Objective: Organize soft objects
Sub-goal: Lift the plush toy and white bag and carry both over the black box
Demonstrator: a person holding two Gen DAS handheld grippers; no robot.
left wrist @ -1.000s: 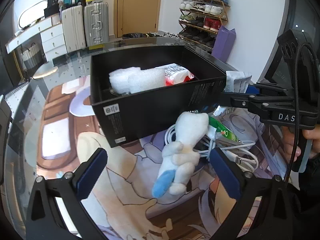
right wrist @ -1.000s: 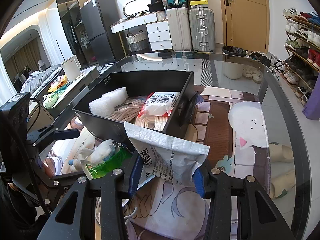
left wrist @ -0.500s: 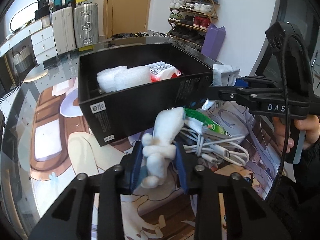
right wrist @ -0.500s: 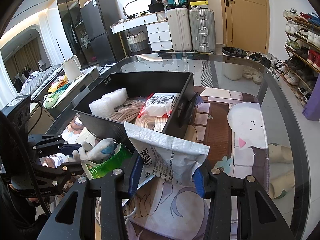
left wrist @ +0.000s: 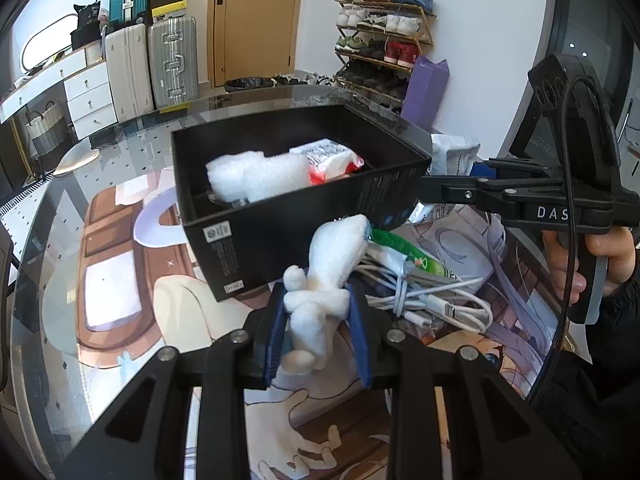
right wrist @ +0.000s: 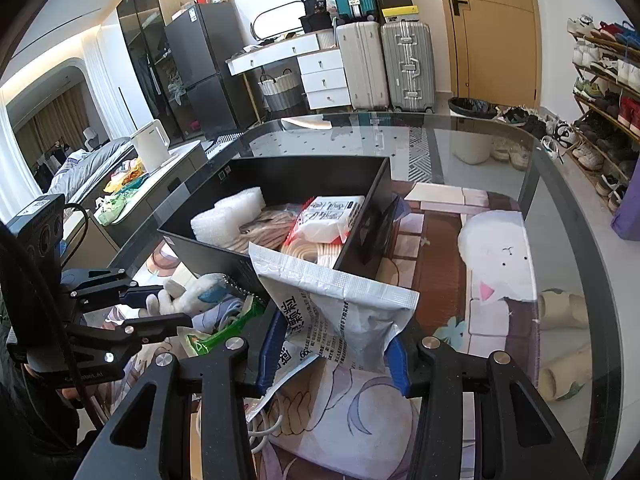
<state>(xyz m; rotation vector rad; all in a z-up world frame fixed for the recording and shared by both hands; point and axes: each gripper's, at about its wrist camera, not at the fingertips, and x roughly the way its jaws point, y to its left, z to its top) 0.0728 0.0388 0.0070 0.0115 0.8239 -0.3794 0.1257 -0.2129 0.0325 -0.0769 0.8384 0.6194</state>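
Now your left gripper (left wrist: 318, 322) has just closed its blue fingers (left wrist: 275, 336) on the small white plush toy (left wrist: 324, 284), pinching its soft body where a second ago they stood wide on either side of it. That likely means the pick is made and the toy is ready to lift toward the open black cardboard box (left wrist: 296, 216) just beyond it (already holding white bubble wrap (left wrist: 256, 174) and a red-and-white packet (left wrist: 332, 158)). The toy's head pokes out past the fingertips, leaning on the box wall above the tangled white cables (left wrist: 432, 300). Your right gripper (right wrist: 332, 350) is clenched on the crinkly white printed pouch (right wrist: 340, 312), held above the glass tabletop (right wrist: 520, 152) beside the box.
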